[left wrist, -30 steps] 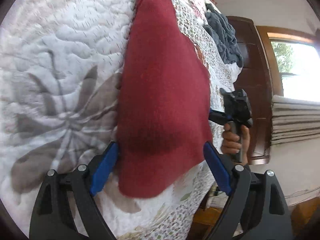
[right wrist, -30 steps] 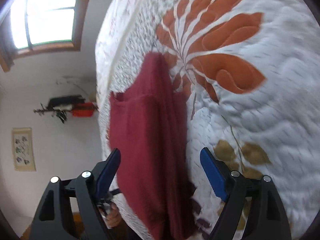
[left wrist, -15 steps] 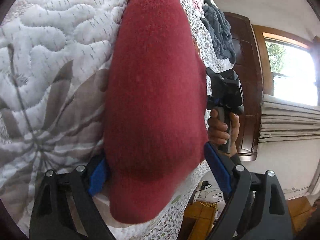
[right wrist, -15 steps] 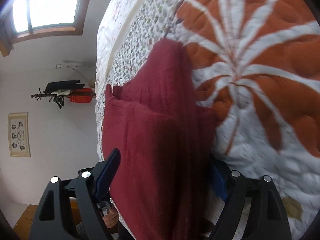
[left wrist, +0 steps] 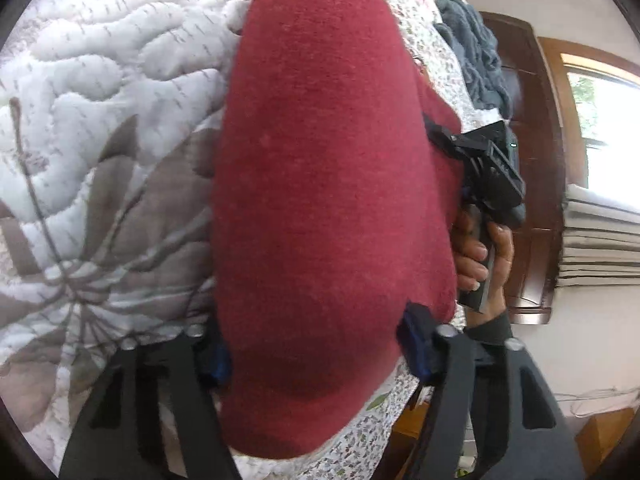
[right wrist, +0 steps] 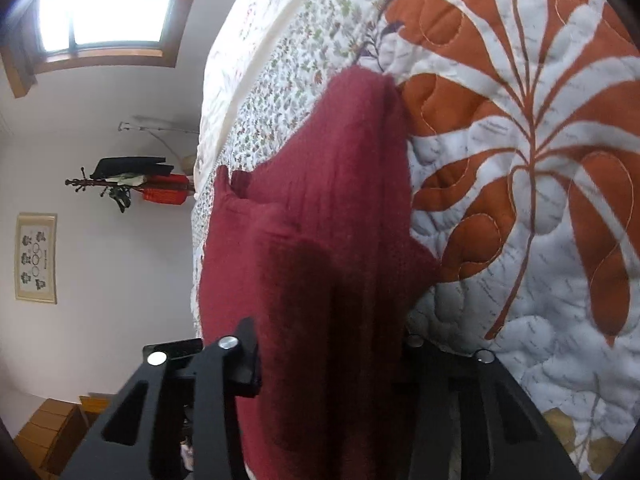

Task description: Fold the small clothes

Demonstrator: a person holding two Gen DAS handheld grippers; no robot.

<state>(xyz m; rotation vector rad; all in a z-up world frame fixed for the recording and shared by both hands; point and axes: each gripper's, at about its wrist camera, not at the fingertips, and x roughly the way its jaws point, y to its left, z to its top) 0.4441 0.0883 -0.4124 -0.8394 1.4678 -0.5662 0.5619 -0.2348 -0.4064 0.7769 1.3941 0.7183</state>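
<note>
A dark red knit sweater point(left wrist: 328, 184) lies folded lengthwise on a quilted bedspread point(left wrist: 112, 92), near the bed's edge. My left gripper point(left wrist: 314, 356) has its jaws drawn in on one end of it; the blue pads point(left wrist: 414, 354) press both sides and the cloth bulges over them. In the right wrist view the same sweater point(right wrist: 332, 208) runs away from my right gripper point(right wrist: 332, 360), whose jaws have narrowed onto the other end, fingertips hidden by cloth. The left wrist view shows the right gripper point(left wrist: 480, 168) at the sweater's far side, held by a hand point(left wrist: 480, 256).
A grey-blue garment point(left wrist: 472, 48) lies in a heap farther along the bed. Dark wooden furniture point(left wrist: 532, 160) and a window stand beyond the bed's edge. The bedspread point(right wrist: 520, 160) has large orange leaf prints. A coat stand point(right wrist: 128, 184) is by the far wall.
Both grippers moved in over the sweater's ends and their jaws narrowed onto the cloth. The right gripper came up against the sweater's far side.
</note>
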